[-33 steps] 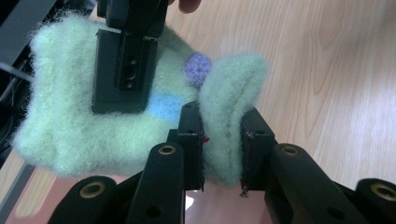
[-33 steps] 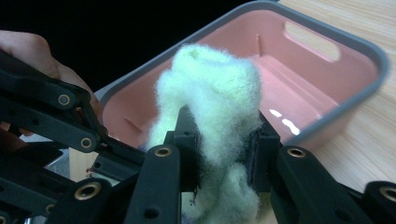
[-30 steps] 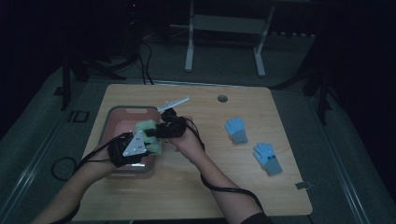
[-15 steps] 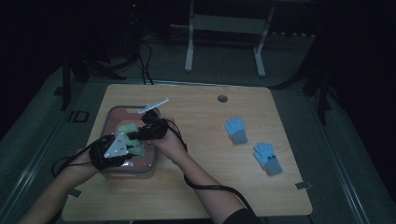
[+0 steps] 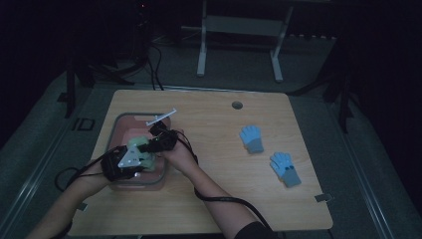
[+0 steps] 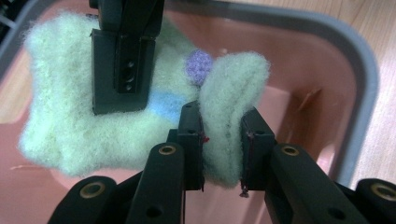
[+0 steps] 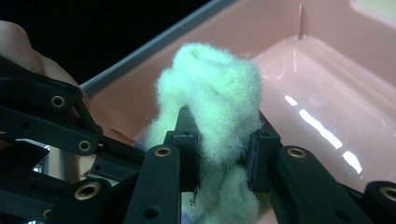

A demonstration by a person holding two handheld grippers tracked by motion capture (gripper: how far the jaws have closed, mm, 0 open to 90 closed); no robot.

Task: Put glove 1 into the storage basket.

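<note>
Fleece first: a pale green fuzzy glove (image 6: 116, 107) hangs inside the pink bin (image 6: 322, 88), which sits on the left part of the wooden table (image 5: 209, 199), and both of my tools have hold of it. In the left gripper view I see my left gripper (image 6: 223, 144) pinching 1 fold of the green fabric between its 2 black jaws — the wool bulges up above the pads and the jaws stay apart only by the thickness of the cloth. A small purple knit dot (image 6: 199, 66) and a light blue band (image 6: 164, 103) mark the glove just beside that fold. Farther up in the same view, the jaws of my right gripper (image 6: 122, 70) come down onto the broad part of the glove. In the right gripper view my right gripper (image 7: 223, 149) is likewise clamped on a bunched tuft of the green fleece, which puffs out above the pads, with the glossy pink floor of the bin behind it and the bin's grey rim at the upper left. From the high view, the 2 grippers meet over the bin, left gripper (image 5: 130, 158) and right gripper (image 5: 154, 144) close together, forearms coming in from the bottom edge. Well apart, on the right half of the table, lie 2 blue gloves (image 5: 251, 139) (image 5: 285, 168) — flat on the wood, near each other but not touching.
</note>
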